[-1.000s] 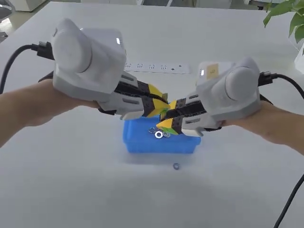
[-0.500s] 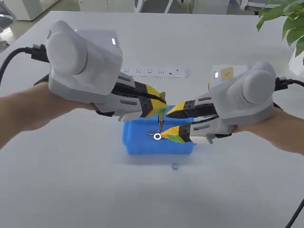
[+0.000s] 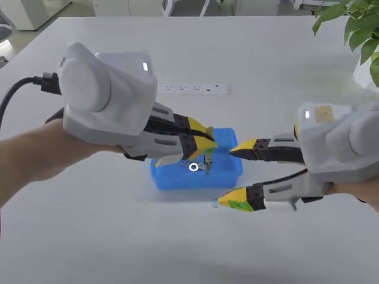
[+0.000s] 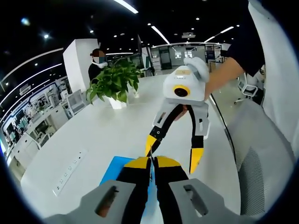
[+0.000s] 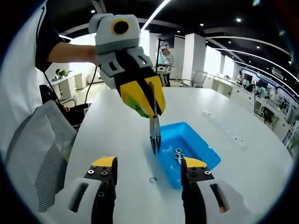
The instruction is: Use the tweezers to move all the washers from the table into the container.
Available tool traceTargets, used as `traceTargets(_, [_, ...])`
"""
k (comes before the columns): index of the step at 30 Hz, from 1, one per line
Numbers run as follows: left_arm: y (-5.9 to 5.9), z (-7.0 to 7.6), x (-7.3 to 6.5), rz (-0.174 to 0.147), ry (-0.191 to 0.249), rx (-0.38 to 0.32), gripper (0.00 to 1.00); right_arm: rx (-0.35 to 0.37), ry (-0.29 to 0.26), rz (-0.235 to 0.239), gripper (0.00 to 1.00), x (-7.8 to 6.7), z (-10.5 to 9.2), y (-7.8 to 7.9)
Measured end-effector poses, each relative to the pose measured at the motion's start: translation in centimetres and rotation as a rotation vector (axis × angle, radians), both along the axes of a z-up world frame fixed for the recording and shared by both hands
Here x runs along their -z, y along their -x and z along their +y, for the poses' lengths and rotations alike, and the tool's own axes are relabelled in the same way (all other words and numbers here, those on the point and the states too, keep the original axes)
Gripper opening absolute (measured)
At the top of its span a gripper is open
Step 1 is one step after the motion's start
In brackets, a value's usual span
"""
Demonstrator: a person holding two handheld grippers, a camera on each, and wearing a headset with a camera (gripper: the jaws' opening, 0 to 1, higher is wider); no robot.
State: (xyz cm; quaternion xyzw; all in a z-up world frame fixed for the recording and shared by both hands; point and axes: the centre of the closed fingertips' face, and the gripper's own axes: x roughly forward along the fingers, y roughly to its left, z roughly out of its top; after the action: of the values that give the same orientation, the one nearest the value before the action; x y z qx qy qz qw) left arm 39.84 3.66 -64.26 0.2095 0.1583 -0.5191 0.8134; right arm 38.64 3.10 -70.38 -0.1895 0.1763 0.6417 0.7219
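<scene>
One washer (image 3: 215, 203) lies beside the container (image 3: 177, 180); my left gripper (image 3: 204, 135) pinches the tweezers (image 3: 208, 163), my right gripper (image 3: 235, 176) is spread wide.

**Clearance around the blue container (image 3: 227, 138).** The left gripper (image 3: 200, 135), clamped on the tweezers (image 3: 208, 164), hangs over the container's left half. It closes off approach from the left and from above there. The tweezer tips point down over the container's near part. The right gripper (image 3: 233, 176), jaws spread wide, stands just right of the container. One jaw tip is at the right rim; the other is just beside the loose washer (image 3: 215, 203) on the table (image 3: 100, 236). Near and left of that washer the tabletop lies bare. A power strip (image 3: 192, 89) lies well beyond the container, and a plant (image 3: 355, 29) occupies the far right corner.
</scene>
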Motion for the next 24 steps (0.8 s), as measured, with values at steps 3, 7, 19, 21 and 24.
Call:
traceTargets(3, [0.4, -0.3, 1.0, 0.008, -0.012, 0.004, 0.07, 0.009, 0.000, 0.013, 0.60, 0.5, -0.7, 0.6])
traceTargets(7, [0.5, -0.7, 1.4, 0.013, -0.016, 0.001, 0.07, 0.012, -0.018, 0.059, 0.66, 0.9, -1.5, 2.0])
traceTargets(19, [1.0, -1.4, 3.8, 0.004, -0.034, -0.010, 0.07, 0.054, -0.029, 0.118, 0.78, 2.5, -3.9, 4.0])
traceTargets(21, [1.1, -1.4, 4.3, 0.007, -0.038, -0.004, 0.07, 0.060, -0.017, 0.126, 0.79, 3.1, -4.2, 4.0])
traceTargets(24, [1.5, -1.5, 4.9, 0.019, -0.027, -0.004, 0.07, 0.077, -0.023, 0.138, 0.81, 3.4, -4.3, 4.0])
